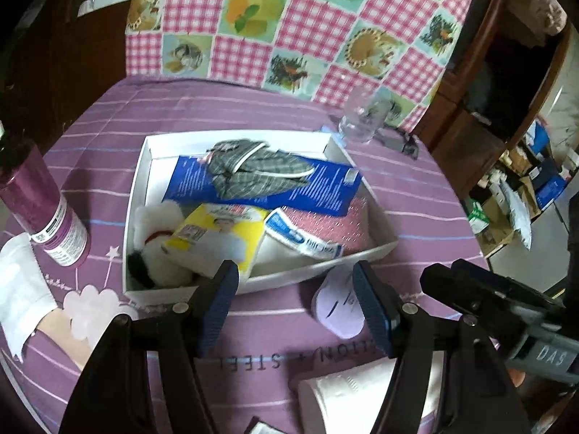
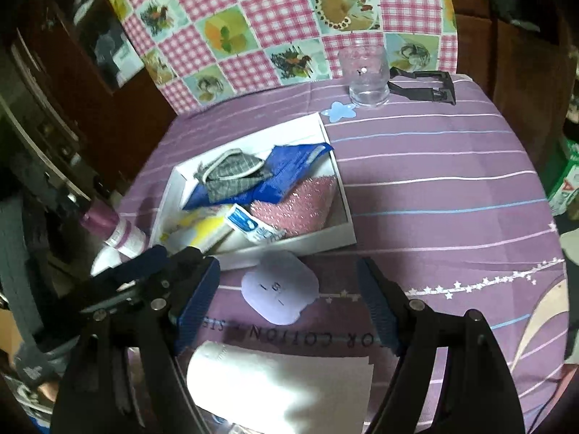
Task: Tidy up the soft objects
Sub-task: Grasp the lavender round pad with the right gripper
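Observation:
A white box [image 1: 135, 195] [image 2: 343, 195] sits on the purple striped tablecloth. It holds a grey plaid cloth [image 1: 253, 170] [image 2: 231, 173], a blue pack [image 1: 191, 184], a yellow pack [image 1: 213, 235], a white plush toy [image 1: 159, 231], a pink sponge-like pad [image 2: 300, 206] and a small tissue pack [image 1: 300, 235]. My left gripper [image 1: 295, 267] hovers open at the box's near edge with nothing between its fingers. My right gripper [image 2: 289, 266] is open too, just right of the left one. A white paper roll [image 2: 282, 387] [image 1: 362, 394] lies on the cloth under it, behind the fingertips.
A purple spray can [image 1: 50, 213] stands left of the box. A clear glass [image 2: 367, 76] and a black clip [image 2: 423, 85] stand at the table's far side. A pink checked cloth [image 1: 289, 18] hangs behind. The table drops off at the right towards cluttered floor boxes [image 1: 524, 188].

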{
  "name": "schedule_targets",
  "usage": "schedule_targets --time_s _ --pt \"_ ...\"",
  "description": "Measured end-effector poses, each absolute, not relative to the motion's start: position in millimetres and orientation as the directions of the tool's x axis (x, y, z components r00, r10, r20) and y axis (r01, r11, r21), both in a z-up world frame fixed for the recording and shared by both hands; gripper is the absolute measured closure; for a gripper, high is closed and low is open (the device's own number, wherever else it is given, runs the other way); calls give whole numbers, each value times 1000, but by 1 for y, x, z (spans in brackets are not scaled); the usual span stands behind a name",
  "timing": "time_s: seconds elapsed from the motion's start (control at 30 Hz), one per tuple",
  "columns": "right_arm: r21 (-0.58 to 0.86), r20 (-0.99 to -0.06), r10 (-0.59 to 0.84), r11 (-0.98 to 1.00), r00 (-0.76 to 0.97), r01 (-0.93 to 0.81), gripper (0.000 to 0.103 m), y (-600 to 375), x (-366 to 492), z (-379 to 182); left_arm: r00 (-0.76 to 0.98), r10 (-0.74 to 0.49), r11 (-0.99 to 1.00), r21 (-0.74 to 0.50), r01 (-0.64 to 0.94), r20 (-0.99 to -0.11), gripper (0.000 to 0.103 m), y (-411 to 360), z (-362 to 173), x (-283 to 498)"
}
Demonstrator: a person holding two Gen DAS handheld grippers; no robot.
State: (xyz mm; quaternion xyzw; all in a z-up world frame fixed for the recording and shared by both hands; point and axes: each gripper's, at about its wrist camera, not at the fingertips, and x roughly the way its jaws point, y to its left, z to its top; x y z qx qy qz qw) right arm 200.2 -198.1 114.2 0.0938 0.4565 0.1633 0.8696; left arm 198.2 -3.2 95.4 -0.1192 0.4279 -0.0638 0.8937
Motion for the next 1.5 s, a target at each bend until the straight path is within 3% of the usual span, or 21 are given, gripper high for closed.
schedule_targets --time_s 0.17,0.27,0.4,0.7,0.9,1.1,1.37,1.5 --pt "307 -750 388 922 536 -238 28 -191 199 112 579 -220 965 -263 11 -785 37 0 93 200" --pt "300 -766 392 919 511 -255 38 -186 201 108 557 -222 965 -263 6 -800 37 1 92 200" --pt "260 -793 346 937 501 -235 38 -186 205 102 537 -220 966 -258 5 -814 37 4 92 199" --pt "349 -832 407 912 376 -215 38 -183 215 79 440 -214 967 -252 -30 -872 37 14 78 203" --pt "290 -853 350 934 386 -207 38 -168 219 68 405 -195 968 -241 -66 -893 37 20 61 209" --pt "308 -863 356 933 357 -188 51 -161 228 53 383 -159 977 -202 -74 -910 37 21 54 211" --pt "365 -856 383 923 348 -118 52 -167 236 39 375 -114 985 -155 -81 -920 37 19 49 212" --pt "309 -866 342 940 365 -146 58 -160 232 39 380 -101 987 -140 -76 -920 37 16 49 213"
